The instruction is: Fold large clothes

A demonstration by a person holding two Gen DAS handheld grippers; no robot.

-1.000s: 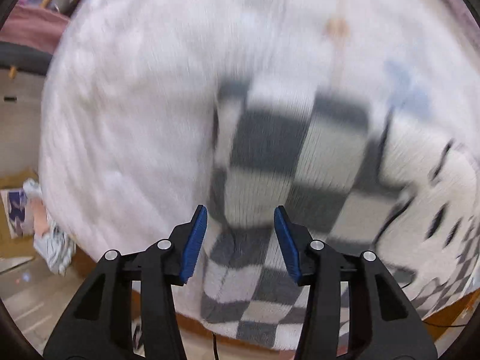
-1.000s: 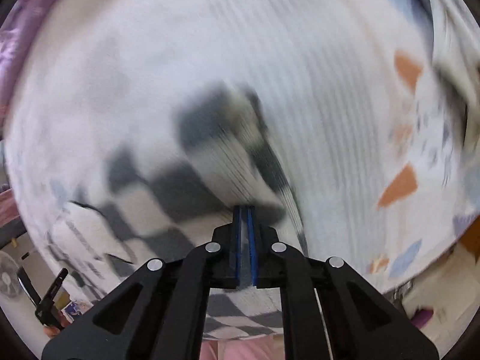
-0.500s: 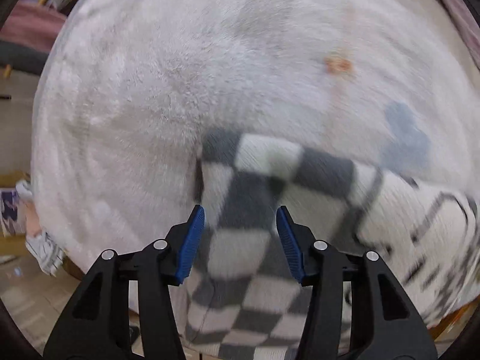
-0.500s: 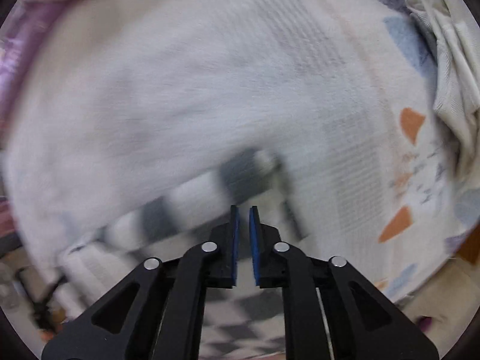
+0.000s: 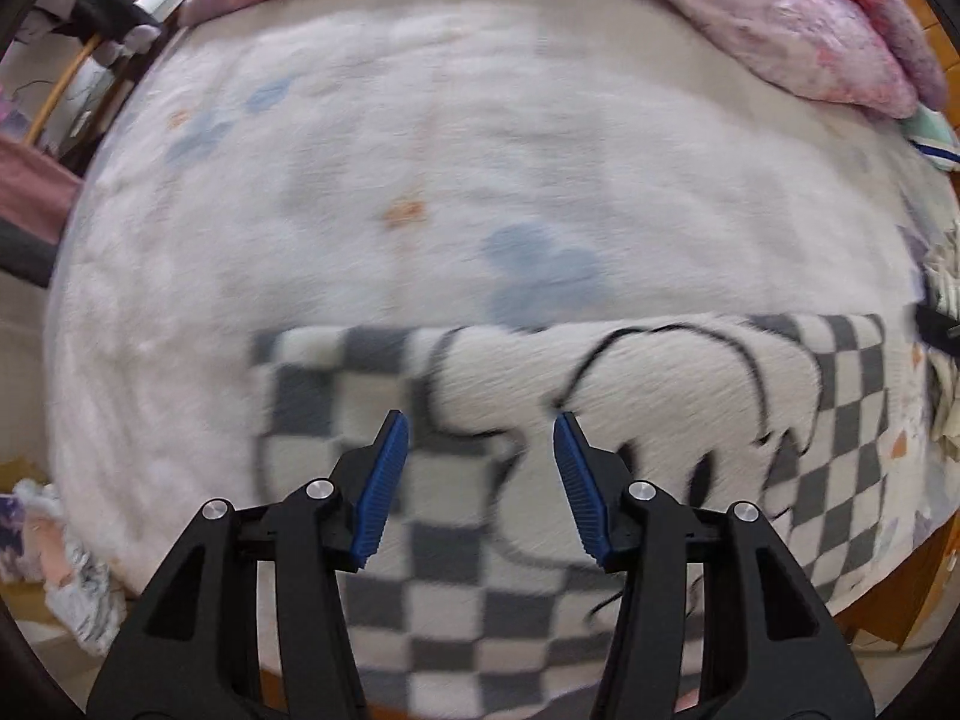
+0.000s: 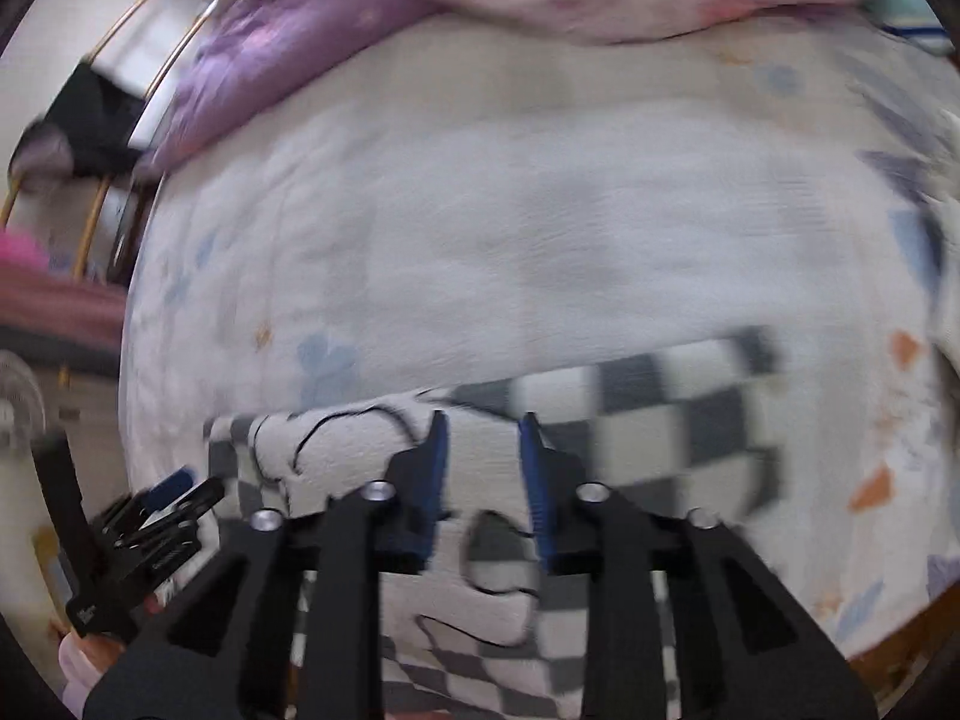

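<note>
Garment: grey-and-white check knit with a large white patch outlined in black. It lies flat along the near edge of the bed, spread left to right, its far edge a straight line across the sheet. The near part runs to the bed edge, under both grippers.

Left gripper: above the garment, pointing steeply down. Blue pads stand well apart, nothing between them, no cloth touched.

Right gripper: also above the garment, nearer its right half, where the check runs out to the right. Its 2 fingers are a narrow gap apart and opening; no cloth is between them. View is motion-blurred.

In the right wrist view the left gripper shows at lower left, off the garment's left end.

Bed sheet: white, with faint blue and orange shapes. Pink quilt is bunched at the far right of the bed; purple bedding runs along the far edge. Pale cloth is heaped at the right edge, just beyond the garment's right end.
</note>
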